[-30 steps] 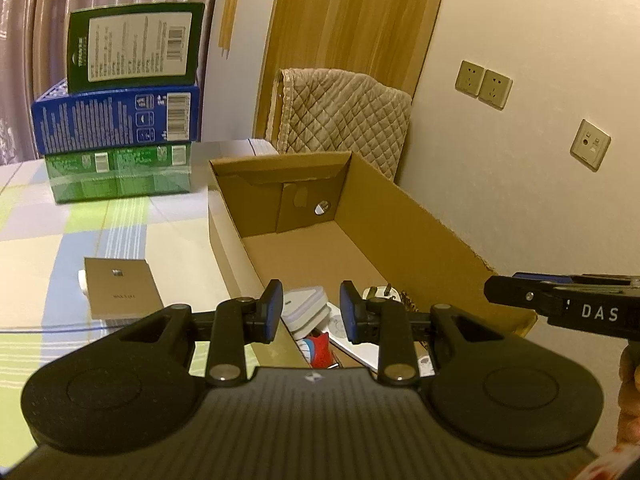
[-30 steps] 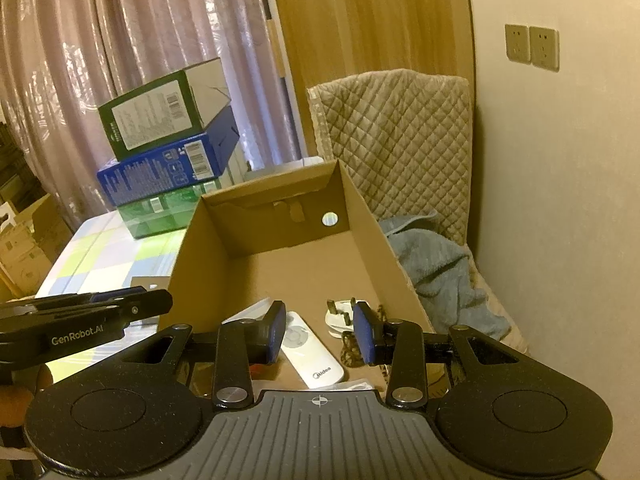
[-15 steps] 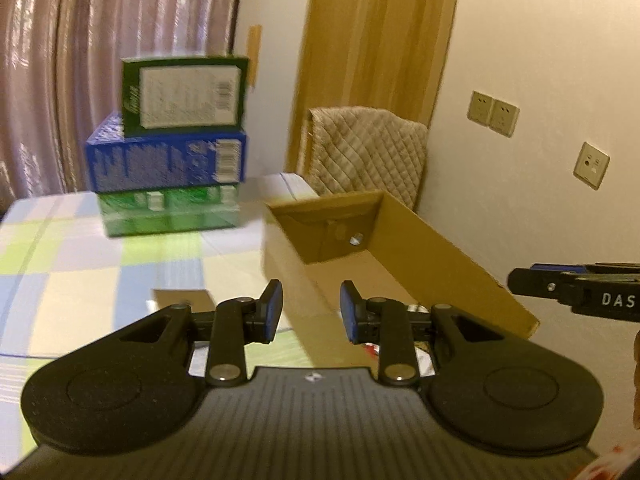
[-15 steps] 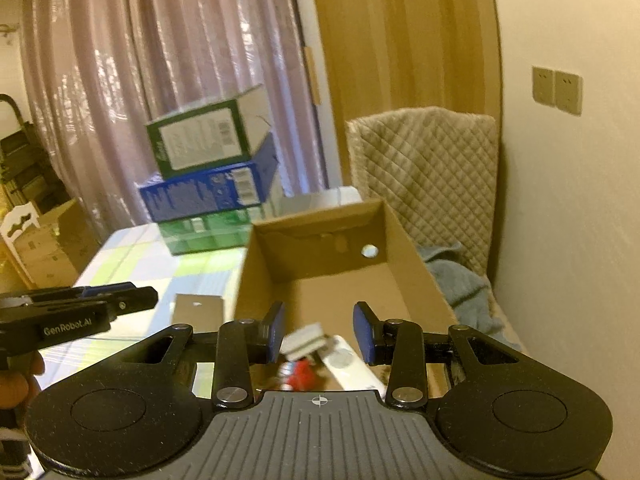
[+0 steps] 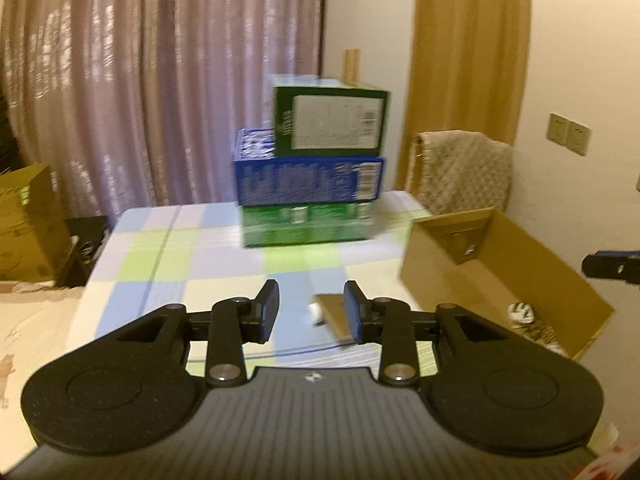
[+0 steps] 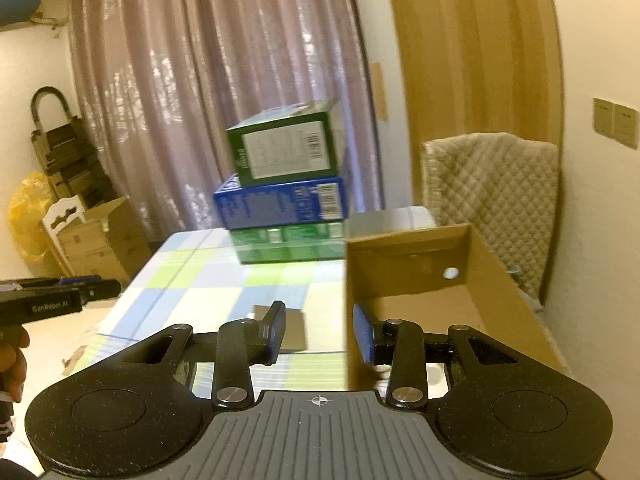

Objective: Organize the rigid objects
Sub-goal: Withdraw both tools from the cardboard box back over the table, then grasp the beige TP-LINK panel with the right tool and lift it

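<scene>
My left gripper (image 5: 311, 312) hangs over the checked tablecloth (image 5: 180, 264); its jaws are opening and nothing is between them. Just beyond its fingers lies a small flat tan box (image 5: 334, 314) with a white piece at its left end. The open cardboard box (image 5: 500, 272) stands to the right, with small white and dark items (image 5: 520, 312) in its near end. My right gripper (image 6: 319, 332) is shut and empty, held over the cardboard box's (image 6: 420, 292) left wall. The tan box (image 6: 294, 328) shows partly behind its left finger.
Three boxes are stacked at the table's far side: dark green (image 5: 328, 120) on blue (image 5: 308, 180) on light green (image 5: 308, 226). A quilt-covered chair (image 6: 492, 200) stands behind the cardboard box by the wall. Cartons (image 6: 100, 236) sit on the floor left of the table.
Both grippers rose and swung left, away from the cardboard box's inside toward the table and the stack. The box now sits at the right of each view. The left jaws stand slightly wider.
</scene>
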